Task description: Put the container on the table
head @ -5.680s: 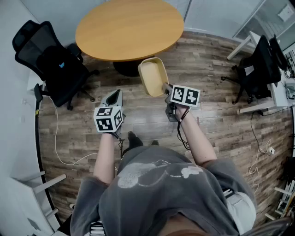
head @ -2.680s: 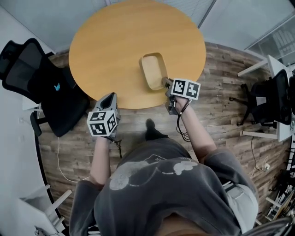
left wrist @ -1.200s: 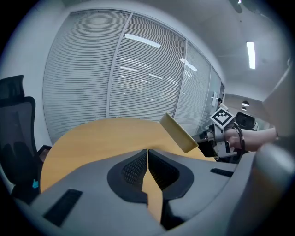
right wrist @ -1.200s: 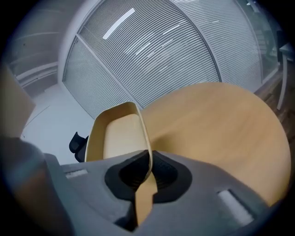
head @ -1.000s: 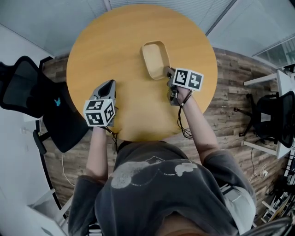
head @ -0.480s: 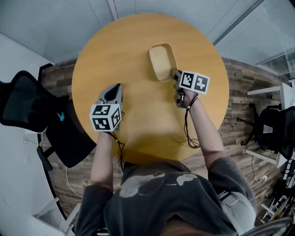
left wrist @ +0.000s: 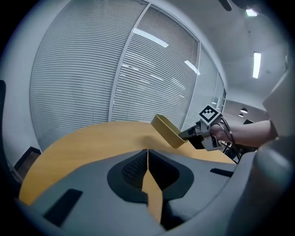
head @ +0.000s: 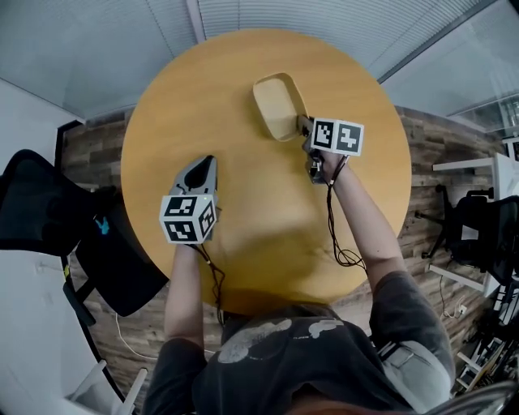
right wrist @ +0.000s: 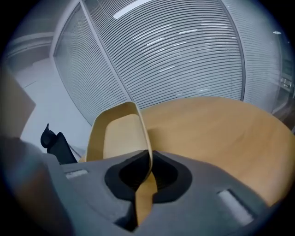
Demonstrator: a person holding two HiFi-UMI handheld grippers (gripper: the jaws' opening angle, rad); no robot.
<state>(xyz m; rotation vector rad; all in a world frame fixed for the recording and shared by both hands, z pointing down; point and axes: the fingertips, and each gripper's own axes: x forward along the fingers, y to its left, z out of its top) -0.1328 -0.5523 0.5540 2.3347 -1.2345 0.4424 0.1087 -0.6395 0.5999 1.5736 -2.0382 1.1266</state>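
The container (head: 278,105) is a shallow tan tray with rounded corners, held over the far part of the round wooden table (head: 243,235). My right gripper (head: 306,128) is shut on the container's near rim; in the right gripper view the thin rim (right wrist: 146,152) runs between the closed jaws and the container (right wrist: 117,136) tilts up. From the left gripper view the container (left wrist: 167,131) hangs above the tabletop, not resting on it. My left gripper (head: 202,164) hovers over the table's left half, jaws together (left wrist: 147,159) with nothing held.
A black office chair (head: 57,227) stands left of the table. Walls with slatted blinds (head: 268,16) run close behind the table's far edge. Another chair and a white desk (head: 486,243) are at the right. The floor (head: 430,162) is wood plank.
The person has walked from the floor up to the table, bringing the container over its far part. In the last half second both grippers shifted only slightly.
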